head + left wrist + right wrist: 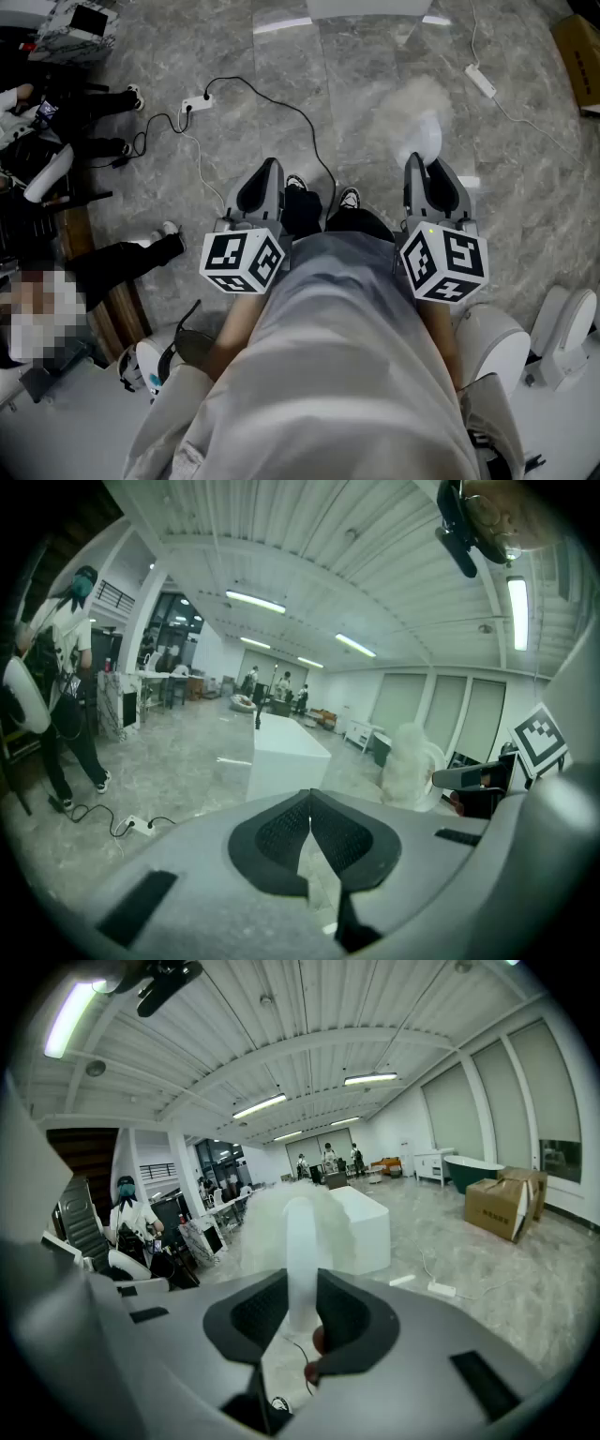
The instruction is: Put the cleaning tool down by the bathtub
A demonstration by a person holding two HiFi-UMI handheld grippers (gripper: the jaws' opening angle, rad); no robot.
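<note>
My right gripper [419,169] is shut on the white handle [300,1241] of a fluffy white duster [415,108], whose head sticks out ahead of the jaws over the grey marble floor. In the right gripper view the duster head [281,1218] hides part of a white bathtub [364,1224] standing further off. The bathtub's near edge [366,9] shows at the top of the head view. My left gripper [269,176] is shut with its pads [281,832] touching and nothing between them. It hangs level with the right one, and from it I see the bathtub [281,754] and the duster [410,761].
A power strip with black cables [197,103] lies on the floor ahead left, and a white one [480,81] ahead right. A cardboard box [506,1204] and a green tub [473,1168] stand at the right. People [56,112] and furniture are at the left, white rounded units [562,337] at the lower right.
</note>
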